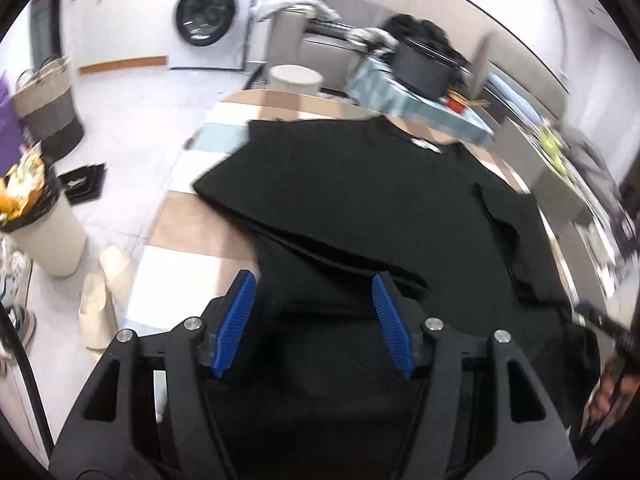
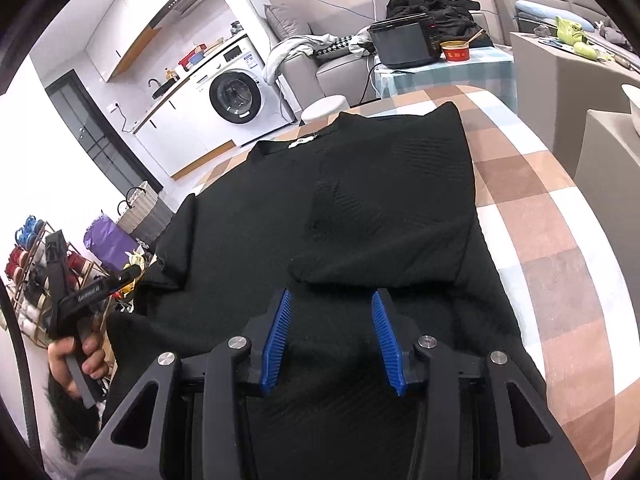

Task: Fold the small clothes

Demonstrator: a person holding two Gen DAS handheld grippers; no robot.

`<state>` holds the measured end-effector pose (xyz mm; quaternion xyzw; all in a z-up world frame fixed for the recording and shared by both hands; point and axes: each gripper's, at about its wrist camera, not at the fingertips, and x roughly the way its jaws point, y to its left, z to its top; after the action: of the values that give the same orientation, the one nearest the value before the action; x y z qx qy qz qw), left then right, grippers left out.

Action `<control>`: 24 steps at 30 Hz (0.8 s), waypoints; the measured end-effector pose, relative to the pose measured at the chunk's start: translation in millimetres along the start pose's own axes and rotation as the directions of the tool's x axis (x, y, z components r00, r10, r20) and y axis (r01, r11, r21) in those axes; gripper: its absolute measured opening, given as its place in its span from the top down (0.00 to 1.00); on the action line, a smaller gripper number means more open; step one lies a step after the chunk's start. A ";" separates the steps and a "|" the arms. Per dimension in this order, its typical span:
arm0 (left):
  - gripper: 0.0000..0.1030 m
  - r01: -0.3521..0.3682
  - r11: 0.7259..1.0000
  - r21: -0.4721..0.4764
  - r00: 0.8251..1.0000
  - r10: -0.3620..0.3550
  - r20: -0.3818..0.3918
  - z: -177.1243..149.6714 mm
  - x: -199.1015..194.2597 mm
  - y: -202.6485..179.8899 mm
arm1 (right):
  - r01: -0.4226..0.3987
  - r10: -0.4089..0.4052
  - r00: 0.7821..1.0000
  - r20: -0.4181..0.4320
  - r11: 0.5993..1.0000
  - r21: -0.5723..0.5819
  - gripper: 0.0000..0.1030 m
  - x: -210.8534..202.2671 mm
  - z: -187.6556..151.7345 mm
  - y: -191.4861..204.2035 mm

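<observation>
Checked table (image 2: 552,216), one black shirt (image 2: 360,200)

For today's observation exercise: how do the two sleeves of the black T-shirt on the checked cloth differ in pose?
In the right wrist view, the right sleeve is folded inward with its side panel, lying on top of the T-shirt body; the left sleeve spreads outward, unfolded, towards the edge of the checked cloth. The right sleeve's fold leaves a straight side edge; the left sleeve juts out at an angle. Both are short, black and lie flat.

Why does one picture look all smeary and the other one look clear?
Left wrist view: motion blur smears the room, the washing machine and the black shirt. Right wrist view: sharp, but the fisheye bends the checked tablecloth and darkens the corners.
</observation>
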<state>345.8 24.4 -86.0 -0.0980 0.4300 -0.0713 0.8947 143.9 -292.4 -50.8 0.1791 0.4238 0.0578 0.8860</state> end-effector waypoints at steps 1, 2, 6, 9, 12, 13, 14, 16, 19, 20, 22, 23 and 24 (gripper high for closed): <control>0.43 -0.014 1.000 -0.028 1.000 0.014 0.006 7.0 5.7 8.1 | -0.005 0.005 1.000 0.006 1.000 0.002 0.58 -0.9 0.5 0.9; 0.43 -0.027 0.998 -0.051 1.000 0.027 0.005 9.3 7.9 22.3 | -0.008 0.008 1.000 0.008 1.000 0.003 0.58 -1.7 0.5 1.1; 0.43 -0.064 0.988 -0.144 0.997 0.058 -0.049 34.1 49.8 57.9 | -0.009 0.009 1.000 0.017 1.000 0.006 0.58 -6.9 -1.3 2.6; 0.44 -0.061 0.980 -0.187 0.995 0.046 -0.084 41.7 77.0 73.6 | -0.002 0.002 1.000 0.009 1.000 0.018 0.57 -6.8 -3.0 1.0; 0.77 -0.048 0.978 -0.204 0.994 0.027 -0.104 42.5 92.0 78.3 | 0.005 -0.005 1.000 0.001 1.000 0.022 0.57 -5.2 -4.0 0.0; 0.86 -0.030 0.980 -0.197 0.995 0.010 -0.101 43.6 94.5 77.9 | 0.003 -0.003 1.000 0.002 1.000 0.021 0.57 -5.2 -4.3 0.3; 0.87 -0.032 0.984 -0.177 0.996 0.017 -0.088 44.8 95.9 74.0 | 0.003 -0.004 1.000 0.004 1.000 0.021 0.57 -5.2 -4.5 0.7; 0.91 -0.037 0.990 -0.136 0.998 0.030 -0.057 47.9 91.7 67.0 | 0.000 0.000 1.000 0.002 1.000 0.021 0.57 -4.7 -4.6 1.6; 0.91 -0.038 0.995 -0.097 0.999 0.037 -0.009 50.6 71.4 45.9 | -0.004 0.004 1.000 0.005 1.000 0.015 0.57 -4.8 -4.9 3.3; 0.91 -0.035 0.996 -0.079 0.999 0.035 0.009 52.4 63.7 38.0 | -0.007 0.007 1.000 0.005 1.000 0.016 0.57 -4.7 -4.8 3.1; 0.91 -0.017 0.998 -0.060 0.999 0.019 0.035 57.3 51.8 24.1 | -0.010 0.010 1.000 0.003 1.000 0.016 0.57 -3.1 -3.8 2.0; 0.91 -0.003 0.999 -0.051 0.999 0.006 0.045 60.9 47.8 15.6 | -0.009 0.009 1.000 0.002 1.000 0.015 0.57 -2.5 -3.2 1.1; 0.91 0.014 0.999 -0.038 0.999 -0.012 0.049 64.5 47.3 5.4 | -0.007 0.007 1.000 0.002 1.000 0.015 0.57 -2.5 -2.7 1.0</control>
<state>425.9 27.0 -83.7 -0.1197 0.4089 -0.0663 0.9023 140.3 -291.3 -50.1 0.1875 0.4225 0.0576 0.8849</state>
